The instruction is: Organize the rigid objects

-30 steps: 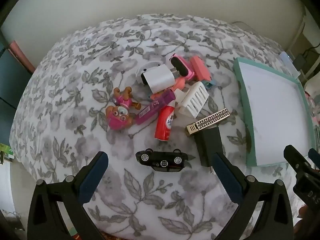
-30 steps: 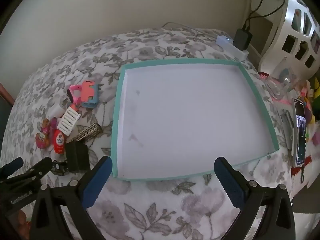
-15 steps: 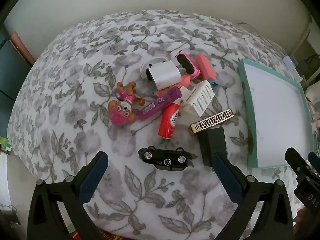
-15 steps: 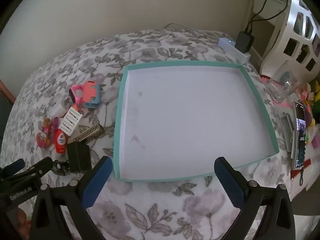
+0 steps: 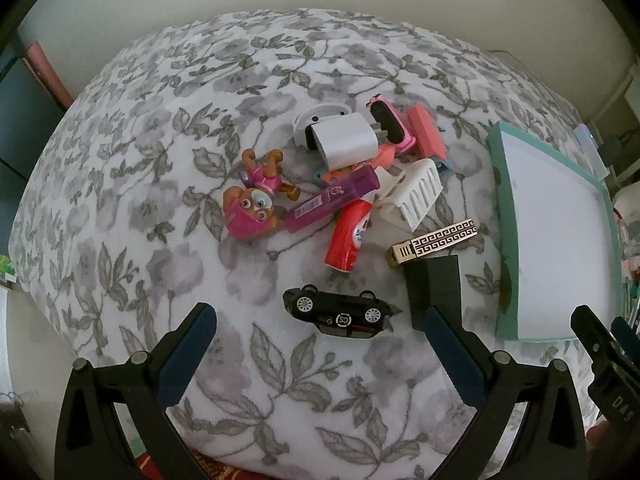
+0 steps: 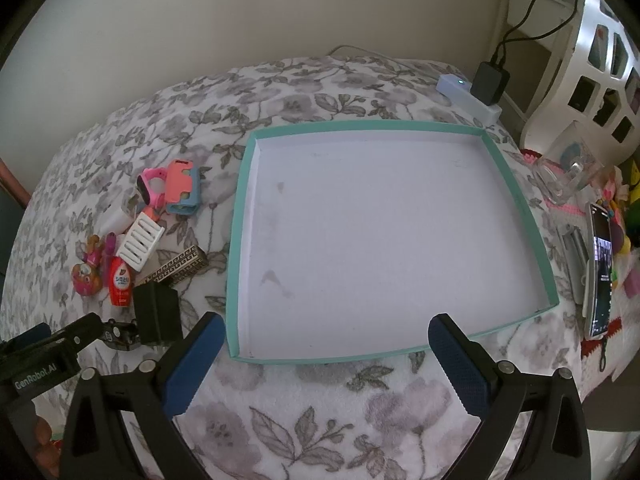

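Right in the lower middle of the left wrist view lies the black toy car (image 5: 338, 314), tipped on its side with wheels showing, the nearest piece of the jumble. Above it the rest huddles together: a red bottle (image 5: 348, 236) leaning against a purple tube (image 5: 332, 202), a pink puppy figure (image 5: 254, 210) to the left, a white slatted piece (image 5: 418, 196), a white charger block (image 5: 344, 140), a gold patterned bar (image 5: 434, 242) and a black box (image 5: 434, 290) toward the right. All of it sits loose on the flowered bedspread (image 5: 160, 160), nothing sorted yet. The left hand-held gripper (image 5: 320, 354) hangs wide open just below the car, framing it, likely the first pick. Over in the right wrist view, the teal-rimmed tray (image 6: 240, 216) fills the centre, bare and white inside, presumably the destination. The right hand-held gripper (image 6: 326, 354) hovers released at its near edge, gripping nothing.
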Demonstrator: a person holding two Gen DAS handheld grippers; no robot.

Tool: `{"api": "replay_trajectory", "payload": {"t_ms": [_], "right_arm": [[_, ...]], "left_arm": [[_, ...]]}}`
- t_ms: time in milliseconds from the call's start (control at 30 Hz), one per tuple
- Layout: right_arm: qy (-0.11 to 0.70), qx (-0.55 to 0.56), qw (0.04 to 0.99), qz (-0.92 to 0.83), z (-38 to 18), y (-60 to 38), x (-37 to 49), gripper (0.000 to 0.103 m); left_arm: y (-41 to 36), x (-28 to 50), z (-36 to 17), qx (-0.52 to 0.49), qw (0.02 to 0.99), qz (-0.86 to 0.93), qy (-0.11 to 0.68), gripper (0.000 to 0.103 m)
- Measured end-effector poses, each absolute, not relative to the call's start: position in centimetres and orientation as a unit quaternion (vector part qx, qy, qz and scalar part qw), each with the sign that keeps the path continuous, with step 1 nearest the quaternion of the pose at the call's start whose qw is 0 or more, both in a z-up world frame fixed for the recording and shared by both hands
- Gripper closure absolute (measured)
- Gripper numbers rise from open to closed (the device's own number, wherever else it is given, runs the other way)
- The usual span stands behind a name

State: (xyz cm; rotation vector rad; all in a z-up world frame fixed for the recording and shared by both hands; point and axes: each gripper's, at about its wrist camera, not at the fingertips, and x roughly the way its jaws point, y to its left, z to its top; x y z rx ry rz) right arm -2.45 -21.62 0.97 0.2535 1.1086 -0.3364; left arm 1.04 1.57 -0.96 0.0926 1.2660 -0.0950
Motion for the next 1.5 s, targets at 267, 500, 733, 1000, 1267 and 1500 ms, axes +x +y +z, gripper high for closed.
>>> {"api": "replay_trajectory", "payload": {"t_ms": [267, 500, 733, 1000, 1267, 1500], "right_arm": [[0.524, 0.115, 0.829, -0.157, 0.91, -21.39, -2.3, 0.0], [0.527, 0.112, 0.828, -0.155, 0.89, -21.31, -2.18, 0.0], [0.527, 0.113, 0.828, -0.156, 0.85, -21.25, -2.19, 0.0], [0.53, 0.109, 0.827, -0.153, 0.77, -21.09, -2.03, 0.0], [0.531, 0.108, 0.827, -0.152, 0.75, -21.05, -2.0, 0.0], [0.532, 0.107, 0.826, -0.152, 0.66, -21.05, -2.07, 0.0]], "left_arm": [[1.83, 1.2, -1.07, 0.038, 0.803, -0.037, 0.594, 0.0], [2.16, 1.27, -1.25, 0.033, 0.802, -0.029, 0.596, 0.0], [2.22, 1.24, -1.15, 0.032, 0.803, -0.03, 0.594, 0.0], [2.21, 1.27, -1.2, 0.036, 0.803, -0.032, 0.594, 0.0], [2.34, 1.33, -1.34, 0.038, 0.801, -0.033, 0.596, 0.0], [2.46, 1.34, -1.67, 0.043, 0.799, -0.035, 0.599, 0.0]]}}
